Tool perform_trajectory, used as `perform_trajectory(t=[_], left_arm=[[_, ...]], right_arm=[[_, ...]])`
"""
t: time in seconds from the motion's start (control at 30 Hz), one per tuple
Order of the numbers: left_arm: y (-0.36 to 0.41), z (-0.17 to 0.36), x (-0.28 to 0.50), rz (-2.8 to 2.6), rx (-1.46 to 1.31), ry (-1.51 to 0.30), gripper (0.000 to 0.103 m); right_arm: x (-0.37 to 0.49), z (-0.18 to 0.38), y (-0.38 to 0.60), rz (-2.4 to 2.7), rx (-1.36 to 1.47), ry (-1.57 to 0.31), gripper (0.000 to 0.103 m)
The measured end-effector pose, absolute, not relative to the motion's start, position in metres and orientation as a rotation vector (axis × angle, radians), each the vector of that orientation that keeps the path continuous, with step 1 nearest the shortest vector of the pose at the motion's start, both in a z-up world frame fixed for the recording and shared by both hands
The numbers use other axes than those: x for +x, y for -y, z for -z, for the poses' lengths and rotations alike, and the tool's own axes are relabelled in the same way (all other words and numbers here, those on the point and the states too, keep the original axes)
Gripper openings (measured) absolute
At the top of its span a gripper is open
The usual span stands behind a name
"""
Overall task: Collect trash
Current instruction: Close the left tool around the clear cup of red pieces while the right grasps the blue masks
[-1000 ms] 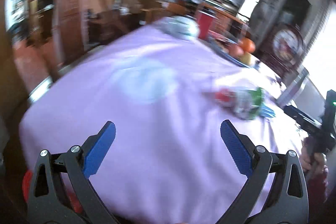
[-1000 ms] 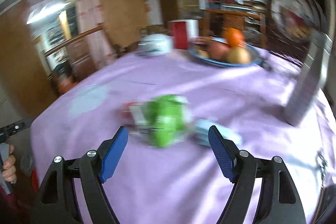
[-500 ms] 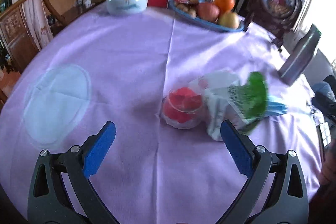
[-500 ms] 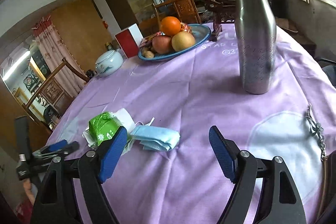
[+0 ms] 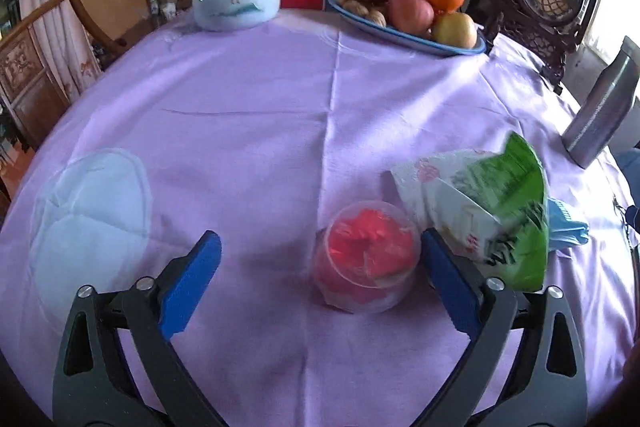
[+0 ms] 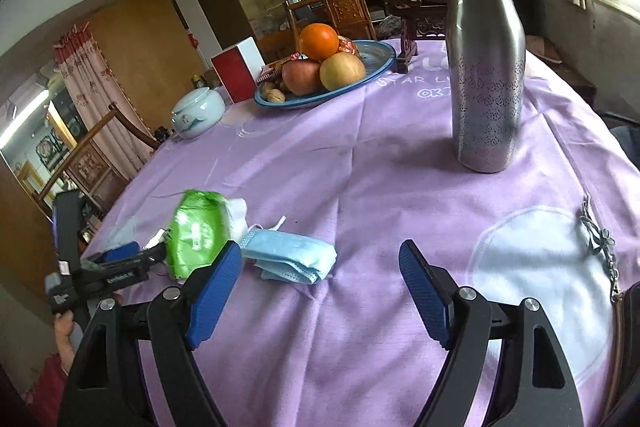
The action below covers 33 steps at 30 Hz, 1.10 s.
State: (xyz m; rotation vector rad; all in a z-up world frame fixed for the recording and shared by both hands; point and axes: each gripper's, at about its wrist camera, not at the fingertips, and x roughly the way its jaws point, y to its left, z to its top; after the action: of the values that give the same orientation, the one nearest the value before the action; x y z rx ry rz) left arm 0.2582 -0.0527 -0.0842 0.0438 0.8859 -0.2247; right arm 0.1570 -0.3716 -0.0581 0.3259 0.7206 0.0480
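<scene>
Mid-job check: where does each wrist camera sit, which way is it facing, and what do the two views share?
Left wrist: on the left gripper, angled down at the plastic cup between its closing, not yet touching jaws.
Right wrist: on the right gripper, angled down across the table; jaws open, empty; blue mask just ahead.
Shared: green wrapper, metal bottle, fruit plate.

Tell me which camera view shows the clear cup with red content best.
The left wrist view. There the clear cup lies in full sight on the purple cloth, close in front of the camera and beside the green packet. In the right wrist view the cup cannot be made out; the green packet and the other tool cover that spot.
</scene>
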Motion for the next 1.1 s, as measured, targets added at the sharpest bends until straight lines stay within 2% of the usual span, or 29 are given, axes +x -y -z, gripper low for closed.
perform_trajectory(t=[0.13, 0.2, 0.4, 0.6, 0.73, 0.83, 1.0, 1.1], left_arm=[[0.051, 0.085, 0.256, 0.285, 0.025, -0.905, 0.065], [0.053, 0.083, 0.253, 0.296, 0.037, -0.894, 0.058], [0.043, 0.077, 0.247, 0.249, 0.042, -0.86, 0.057], [0.041, 0.086, 0.253, 0.232, 0.027, -0.926, 0.073], [0.041, 0.092, 0.255, 0.204, 0.044, -0.951, 0.073], [0.039, 0.091, 0.255, 0.219, 0.021, -0.953, 0.071], [0.039, 0.089, 0.253, 0.249, 0.001, -0.947, 0.057], [0.039, 0.086, 0.252, 0.259, -0.011, -0.94, 0.056]], right_arm=[[0.16, 0.064, 0.366, -0.045, 0.3, -0.742, 0.08], [0.162, 0.066, 0.366, -0.04, 0.294, -0.75, 0.08], [0.167, 0.071, 0.367, -0.04, 0.296, -0.774, 0.08], [0.173, 0.08, 0.371, -0.044, 0.313, -0.795, 0.08], [0.177, 0.087, 0.367, -0.065, 0.304, -0.812, 0.08], [0.181, 0.088, 0.359, -0.08, 0.277, -0.801, 0.08], [0.19, 0.087, 0.34, -0.061, 0.158, -0.774, 0.08], [0.197, 0.093, 0.333, -0.052, 0.111, -0.798, 0.079]])
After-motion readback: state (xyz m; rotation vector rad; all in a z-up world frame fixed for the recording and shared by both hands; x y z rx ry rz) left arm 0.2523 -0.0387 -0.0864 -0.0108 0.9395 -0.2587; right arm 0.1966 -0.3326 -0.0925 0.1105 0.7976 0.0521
